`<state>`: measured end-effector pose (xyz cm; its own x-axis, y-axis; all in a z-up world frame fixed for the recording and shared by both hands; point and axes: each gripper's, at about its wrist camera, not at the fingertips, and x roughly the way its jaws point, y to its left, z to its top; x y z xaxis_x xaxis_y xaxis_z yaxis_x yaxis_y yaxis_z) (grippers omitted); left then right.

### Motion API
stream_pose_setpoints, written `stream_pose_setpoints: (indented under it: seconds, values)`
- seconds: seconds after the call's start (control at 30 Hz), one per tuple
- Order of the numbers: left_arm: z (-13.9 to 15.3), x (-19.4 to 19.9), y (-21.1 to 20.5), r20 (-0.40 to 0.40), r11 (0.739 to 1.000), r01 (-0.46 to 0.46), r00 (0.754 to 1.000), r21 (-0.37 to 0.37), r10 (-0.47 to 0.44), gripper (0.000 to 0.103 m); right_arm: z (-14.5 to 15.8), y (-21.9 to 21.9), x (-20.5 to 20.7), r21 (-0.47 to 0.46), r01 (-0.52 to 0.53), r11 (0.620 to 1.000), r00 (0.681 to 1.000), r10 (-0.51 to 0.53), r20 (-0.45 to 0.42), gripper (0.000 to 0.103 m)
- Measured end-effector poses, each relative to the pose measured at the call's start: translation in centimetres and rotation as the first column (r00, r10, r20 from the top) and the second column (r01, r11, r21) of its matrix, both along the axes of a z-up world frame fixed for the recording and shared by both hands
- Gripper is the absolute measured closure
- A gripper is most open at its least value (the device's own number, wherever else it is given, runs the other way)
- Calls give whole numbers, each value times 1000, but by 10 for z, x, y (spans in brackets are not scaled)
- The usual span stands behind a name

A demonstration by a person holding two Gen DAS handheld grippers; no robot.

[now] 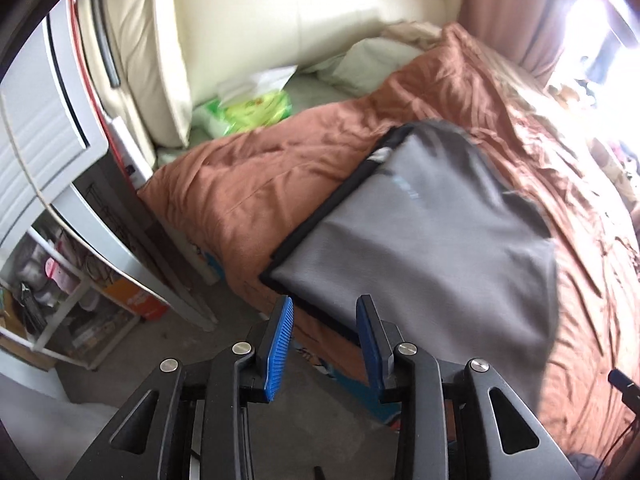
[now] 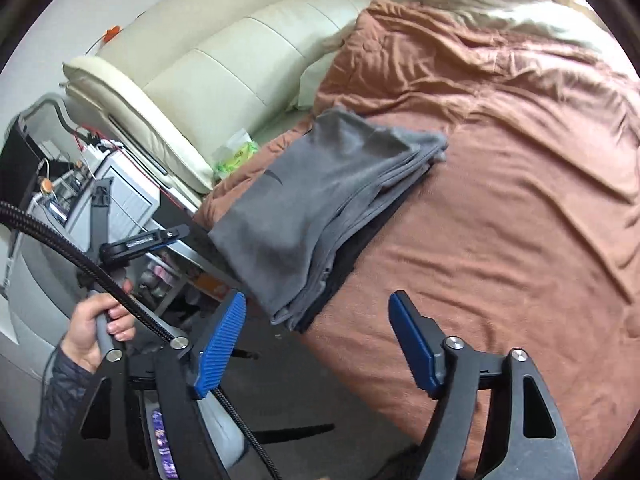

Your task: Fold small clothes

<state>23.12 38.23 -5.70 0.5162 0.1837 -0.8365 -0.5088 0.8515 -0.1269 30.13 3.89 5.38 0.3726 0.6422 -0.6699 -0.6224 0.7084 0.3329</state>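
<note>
A grey garment (image 1: 432,232) lies folded in layers on the brown bedcover (image 1: 256,168), its dark waistband along the left edge. In the right wrist view the same grey garment (image 2: 320,208) rests near the bed's corner, partly overhanging it. My left gripper (image 1: 326,304) hovers over the garment's near end with its blue pads (image 1: 278,344) apart and nothing between them. My right gripper (image 2: 318,300) stands wide open just short of the garment's near end, empty. A hand (image 2: 96,328) holds the left gripper's handle at the left of the right wrist view.
A cream padded headboard (image 2: 224,64) runs behind the bed. A green and white packet (image 1: 256,110) lies by pillows. A white shelf unit (image 1: 60,184) with clutter stands left of the bed, over grey floor (image 1: 224,360). A braided black cable (image 2: 120,292) crosses the right view.
</note>
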Motion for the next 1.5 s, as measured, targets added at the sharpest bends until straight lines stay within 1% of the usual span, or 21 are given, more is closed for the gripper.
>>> stream_pose_setpoints:
  seconds: [0.03, 0.1, 0.13, 0.17, 0.2, 0.23, 0.27, 0.3, 0.33, 0.4, 0.43, 0.6, 0.73, 0.83, 0.93, 1.07, 1.17, 1.27, 1.33, 1.43, 1.5]
  values:
    - [4, -2, -6, 10, 1000, 5, 1000, -4, -5, 61, 8, -5, -9, -26, 17, 1000, 999, -16, 48, 20]
    - [14, -7, -21, 32, 1000, 22, 999, 0, -22, 50, 21, -11, -27, -89, 71, 993, 991, -60, 123, 19]
    - [20, -9, -29, 49, 999, 32, 998, 8, -33, 47, 26, -16, -35, -120, 100, 988, 985, -81, 153, 19]
    - [25, -12, -37, 70, 999, 47, 996, 22, -48, 40, 30, -21, -42, -132, 116, 984, 981, -93, 173, 19]
    - [29, -16, -47, 90, 997, 61, 994, 38, -65, 29, 35, -27, -50, -134, 126, 983, 977, -100, 191, 19]
    - [33, -19, -56, 108, 996, 71, 991, 52, -77, 24, 39, -33, -58, -133, 135, 982, 973, -106, 205, 19]
    - [37, -22, -65, 124, 995, 79, 988, 60, -86, 16, 44, -38, -65, -133, 144, 981, 970, -113, 215, 19]
    - [41, -26, -73, 142, 994, 90, 985, 64, -99, 11, 47, -43, -71, -130, 151, 980, 967, -120, 225, 18]
    - [45, -28, -79, 156, 993, 99, 982, 68, -109, 9, 50, -50, -78, -125, 164, 979, 963, -131, 237, 15]
    - [53, -36, -96, 184, 989, 120, 974, 84, -134, 3, 57, -61, -92, -104, 198, 975, 951, -166, 262, 6]
    - [56, -39, -104, 192, 987, 128, 971, 94, -144, 2, 60, -61, -97, -94, 217, 972, 944, -185, 273, 0]
    - [74, -58, -147, 220, 970, 185, 951, 155, -217, 0, 62, -85, -132, -59, 261, 963, 925, -233, 300, 0]
    - [87, -73, -177, 255, 960, 222, 931, 172, -261, 0, 63, -103, -153, -37, 272, 962, 919, -248, 306, 0]
    - [96, -85, -203, 277, 949, 244, 915, 198, -293, 0, 67, -120, -169, -19, 282, 959, 911, -261, 318, 0]
    - [105, -98, -229, 302, 935, 277, 892, 223, -336, 0, 70, -140, -185, -9, 300, 954, 902, -281, 329, 0]
    - [115, -114, -255, 343, 926, 302, 865, 228, -367, 0, 69, -156, -203, -8, 294, 956, 897, -273, 349, 0]
    - [117, -127, -276, 352, 914, 319, 850, 250, -392, 0, 69, -171, -216, 13, 293, 956, 891, -278, 358, 0]
    - [117, -140, -294, 361, 905, 338, 835, 259, -415, 0, 67, -187, -227, 36, 311, 950, 878, -302, 372, 0]
    - [116, -148, -304, 367, 899, 346, 826, 269, -428, 0, 64, -196, -235, 49, 312, 949, 877, -308, 368, 0]
    - [114, -159, -314, 384, 899, 352, 817, 261, -431, 0, 57, -207, -247, 55, 317, 947, 871, -314, 378, 0]
    - [112, -168, -321, 393, 898, 347, 812, 270, -431, 0, 51, -213, -257, 52, 314, 948, 867, -308, 391, 0]
